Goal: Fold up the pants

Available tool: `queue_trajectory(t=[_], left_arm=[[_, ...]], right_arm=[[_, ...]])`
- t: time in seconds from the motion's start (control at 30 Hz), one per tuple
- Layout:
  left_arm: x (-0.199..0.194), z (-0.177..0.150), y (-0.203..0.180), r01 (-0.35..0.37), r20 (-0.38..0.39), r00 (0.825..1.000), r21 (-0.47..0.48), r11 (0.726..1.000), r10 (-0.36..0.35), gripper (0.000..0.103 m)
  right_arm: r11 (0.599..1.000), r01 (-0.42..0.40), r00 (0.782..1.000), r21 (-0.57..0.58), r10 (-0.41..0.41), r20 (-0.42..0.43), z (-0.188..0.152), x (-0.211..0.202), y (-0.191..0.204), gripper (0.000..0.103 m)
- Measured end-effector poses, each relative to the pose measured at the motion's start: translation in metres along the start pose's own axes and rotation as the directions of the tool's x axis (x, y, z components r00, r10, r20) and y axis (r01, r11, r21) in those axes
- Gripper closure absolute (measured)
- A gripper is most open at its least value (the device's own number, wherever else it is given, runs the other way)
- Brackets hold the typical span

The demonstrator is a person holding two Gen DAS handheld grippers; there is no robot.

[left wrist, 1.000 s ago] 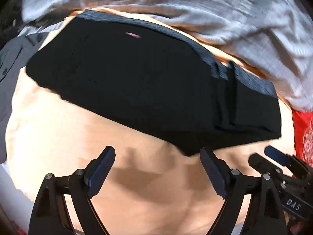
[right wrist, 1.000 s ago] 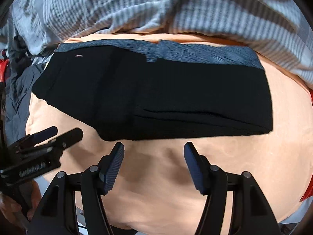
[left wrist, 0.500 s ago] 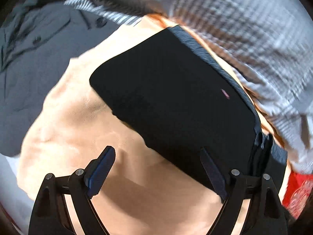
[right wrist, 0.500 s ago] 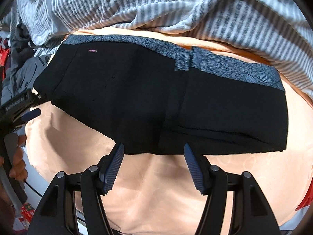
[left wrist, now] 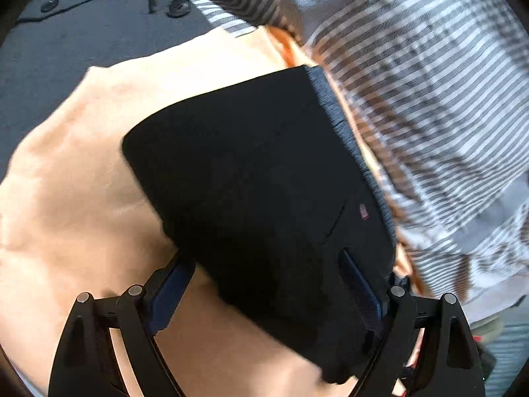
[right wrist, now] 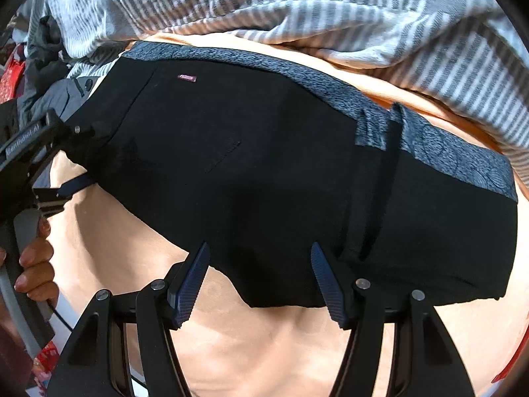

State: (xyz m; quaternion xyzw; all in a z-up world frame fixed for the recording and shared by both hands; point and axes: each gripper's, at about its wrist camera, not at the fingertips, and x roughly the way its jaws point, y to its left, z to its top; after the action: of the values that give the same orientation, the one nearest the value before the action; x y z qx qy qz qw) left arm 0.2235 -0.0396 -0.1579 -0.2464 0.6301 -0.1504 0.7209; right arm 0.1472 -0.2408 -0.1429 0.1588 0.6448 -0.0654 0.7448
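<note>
Peach bedding (right wrist: 264,347) carries the black pants (right wrist: 264,172), already folded into a long band, with the crosswise folds judged left to do; left gripper (left wrist: 264,294) and right gripper (right wrist: 261,281) straddle its near edge, both spread wide, pinching nothing.

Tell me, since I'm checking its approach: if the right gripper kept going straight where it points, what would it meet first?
Probably the near edge of the black pants, which lies between the open jaws of the right gripper; depth is hard to judge.

Both wrist cams look steeply down, close, sharing black pants (left wrist: 258,192) (right wrist: 264,165) on peach sheet (left wrist: 76,205).
</note>
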Motion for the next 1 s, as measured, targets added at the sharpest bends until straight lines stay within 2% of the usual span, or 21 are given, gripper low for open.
queue_trajectory(t=[0.03, 0.17, 0.33, 0.4, 0.47, 0.53, 0.57, 0.6, 0.63, 0.67, 0.7, 0.77, 0.87, 1.0], left_arm=[[0.001, 0.001, 0.000, 0.038, -0.002, 0.999, -0.006, 0.999, -0.038, 0.014], [0.005, 0.005, 0.004, 0.116, 0.003, 0.993, -0.028, 0.993, -0.116, 0.014], [0.015, 0.007, 0.015, 0.239, 0.028, 0.971, -0.057, 0.969, -0.238, 0.014], [0.019, 0.007, 0.015, 0.252, 0.033, 0.968, -0.053, 0.966, -0.250, 0.014], [0.023, 0.007, 0.010, 0.246, 0.033, 0.969, -0.041, 0.969, -0.244, 0.008], [0.023, 0.008, 0.005, 0.203, 0.030, 0.979, -0.037, 0.978, -0.202, 0.008], [0.024, 0.009, 0.001, 0.167, 0.027, 0.986, -0.037, 0.985, -0.166, 0.012], [0.024, 0.009, -0.006, 0.098, 0.027, 0.995, -0.032, 0.995, -0.097, 0.017], [0.024, 0.009, -0.009, 0.047, 0.032, 0.998, -0.023, 0.999, -0.046, 0.031], [0.023, 0.008, -0.011, -0.009, 0.038, 0.999, -0.008, 1.000, 0.009, 0.051], [0.023, 0.008, -0.014, -0.082, 0.044, 0.996, 0.020, 0.996, 0.081, 0.061], [0.022, 0.008, -0.015, -0.092, 0.046, 0.995, 0.035, 0.995, 0.090, 0.072], [0.017, 0.005, -0.031, -0.146, 0.070, 0.988, 0.113, 0.983, 0.138, 0.078], [0.009, -0.013, -0.073, -0.283, 0.173, 0.955, 0.288, 0.915, 0.241, 0.080]], right_arm=[[1.000, 0.001, 1.000, -0.002, -0.001, -0.002, 0.000, 0.001, 0.001, 0.035], [1.000, -0.001, 1.000, 0.000, 0.001, -0.009, -0.001, 0.004, 0.002, 0.035], [1.000, -0.009, 1.000, -0.012, 0.009, -0.007, -0.002, 0.003, 0.006, 0.035], [1.000, -0.011, 1.000, -0.017, 0.011, -0.001, -0.002, 0.002, 0.007, 0.035], [1.000, -0.017, 1.000, -0.020, 0.017, 0.006, -0.003, 0.002, 0.007, 0.035], [1.000, -0.020, 1.000, -0.019, 0.020, 0.015, -0.003, 0.001, 0.007, 0.035], [1.000, -0.023, 1.000, -0.018, 0.023, 0.017, -0.002, 0.000, 0.007, 0.035], [1.000, -0.024, 1.000, -0.017, 0.025, 0.018, -0.001, -0.001, 0.007, 0.035], [1.000, -0.024, 0.999, -0.015, 0.024, 0.020, 0.000, -0.002, 0.006, 0.035], [1.000, -0.024, 0.999, -0.013, 0.025, 0.023, 0.000, -0.004, 0.005, 0.035], [1.000, -0.026, 0.999, -0.011, 0.026, 0.026, 0.002, -0.006, 0.004, 0.035], [1.000, -0.027, 0.999, -0.002, 0.027, 0.036, 0.006, -0.013, -0.001, 0.035], [1.000, -0.024, 0.998, 0.004, 0.024, 0.054, 0.014, -0.026, -0.008, 0.035], [0.997, -0.072, 0.995, 0.006, 0.071, 0.065, 0.037, -0.047, -0.017, 0.035]])
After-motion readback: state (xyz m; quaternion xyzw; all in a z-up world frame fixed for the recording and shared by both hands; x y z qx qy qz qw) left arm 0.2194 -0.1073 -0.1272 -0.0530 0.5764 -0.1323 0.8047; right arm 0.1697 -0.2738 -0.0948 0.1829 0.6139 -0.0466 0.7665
